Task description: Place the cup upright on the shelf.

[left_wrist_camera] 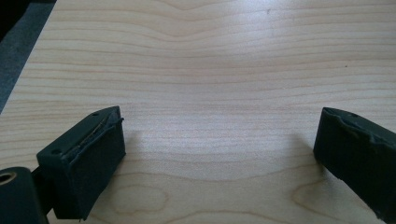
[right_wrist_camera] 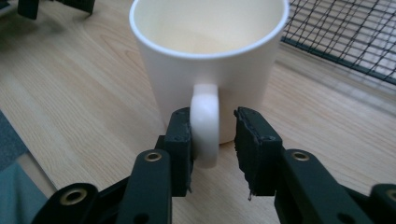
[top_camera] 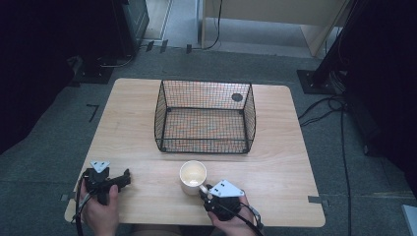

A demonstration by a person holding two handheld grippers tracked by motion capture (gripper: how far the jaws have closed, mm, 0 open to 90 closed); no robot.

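**Closing squarely on the mug handle**

Find the white mug (top_camera: pixel 193 176) upright near the front edge of the table (top_camera: pixel 275 167), just in front of the wire basket (top_camera: pixel 158 118) and apart from it, empty as far as can be seen, with its handle (right_wrist_camera: pixel 204 126) turned towards the person.

Note the right gripper (top_camera: pixel 202 189) with its jaws set either side of that handle: in the right gripper view (right_wrist_camera: pixel 212 128), one pad (right_wrist_camera: pixel 180 135) lies against the handle while the other stands off with a clear gap. Count this as not yet a pinch.

Finish the squeeze slowly and keep the wrist level, so as not to push the mug sideways with the touching pad. Grip the handle at mid-height, not at its lower end, to avoid a swing on lifting. Lift straight up before heading for the basket, and clear its near rim with the base of the mug.

Leave the left gripper (top_camera: pixel 125 176) where it rests at the front left corner, jaws spread wide over bare wood (left_wrist_camera: pixel 219 135), with nothing between them.

Expect little grip from the table: pale, smooth wood grain with rounded corners. Mind the surroundings too: grey carpet, black cables (top_camera: pixel 342 147) trailing at the right, a dark stand base (top_camera: pixel 314 81) beyond the far corner, and tape marks (top_camera: pixel 92 112) on the floor at the left.
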